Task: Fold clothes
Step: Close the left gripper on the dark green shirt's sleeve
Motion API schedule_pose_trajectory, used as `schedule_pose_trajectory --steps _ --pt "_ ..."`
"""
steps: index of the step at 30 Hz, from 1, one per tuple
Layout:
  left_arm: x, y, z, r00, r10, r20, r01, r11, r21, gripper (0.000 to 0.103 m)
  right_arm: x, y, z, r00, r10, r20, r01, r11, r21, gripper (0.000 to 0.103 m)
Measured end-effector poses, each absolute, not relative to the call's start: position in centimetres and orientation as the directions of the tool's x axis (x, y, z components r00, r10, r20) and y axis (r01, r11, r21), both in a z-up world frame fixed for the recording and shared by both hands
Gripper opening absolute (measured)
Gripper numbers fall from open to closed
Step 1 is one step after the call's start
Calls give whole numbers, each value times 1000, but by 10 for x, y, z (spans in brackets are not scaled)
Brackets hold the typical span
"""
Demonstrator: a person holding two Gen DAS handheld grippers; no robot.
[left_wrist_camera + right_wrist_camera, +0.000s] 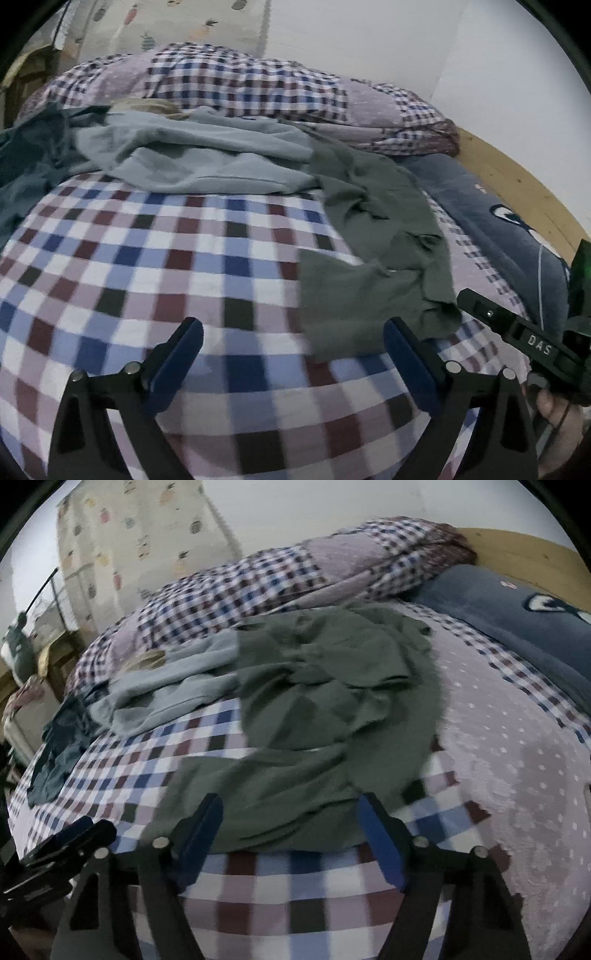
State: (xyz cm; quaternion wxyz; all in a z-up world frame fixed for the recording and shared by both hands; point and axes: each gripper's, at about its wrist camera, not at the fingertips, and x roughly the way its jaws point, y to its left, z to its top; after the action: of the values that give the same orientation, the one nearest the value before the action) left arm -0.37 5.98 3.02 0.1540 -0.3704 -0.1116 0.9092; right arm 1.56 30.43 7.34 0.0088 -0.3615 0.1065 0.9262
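Observation:
A crumpled grey-green garment (pixel 373 254) (pixel 325 709) lies on the checked bedcover (pixel 147 266) (pixel 295 890). Beside it, further back, a pale blue-grey garment (pixel 192 155) (pixel 173 686) is spread loosely, and a dark teal one (pixel 29 162) (pixel 59 753) lies at the left. My left gripper (pixel 293 328) is open above the checked cover, with the grey-green garment's near edge just beyond its right finger. My right gripper (pixel 290 808) is open too, hovering over that garment's near hem with nothing between its fingers. The right gripper's body also shows in the left wrist view (pixel 524 339).
A rolled checked quilt (pixel 240 81) (pixel 258 579) lies along the far side of the bed. A dark blue pillow (pixel 498 229) (pixel 517 627) rests against the wooden bed frame (pixel 517 184) (pixel 524 554). A patterned curtain (pixel 129 542) hangs at the back, with furniture (pixel 22 653) at the left.

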Motion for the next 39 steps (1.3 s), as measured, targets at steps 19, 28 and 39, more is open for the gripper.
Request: schedule_pose_trajectory --steps 19,28,39 --pt "-25 86 9 -564 481 -671 -185 -865 -466 78 32 356 69 -742 -49 -668 -192 -940 282 74" --pt "-31 90 4 -571 456 -682 -148 -875 -461 61 35 359 68 -739 -45 -672 -192 -942 275 74" --pt "-30 94 1 -541 521 -660 -135 -829 -543 23 36 360 69 -741 -46 -670 -186 -945 270 74"
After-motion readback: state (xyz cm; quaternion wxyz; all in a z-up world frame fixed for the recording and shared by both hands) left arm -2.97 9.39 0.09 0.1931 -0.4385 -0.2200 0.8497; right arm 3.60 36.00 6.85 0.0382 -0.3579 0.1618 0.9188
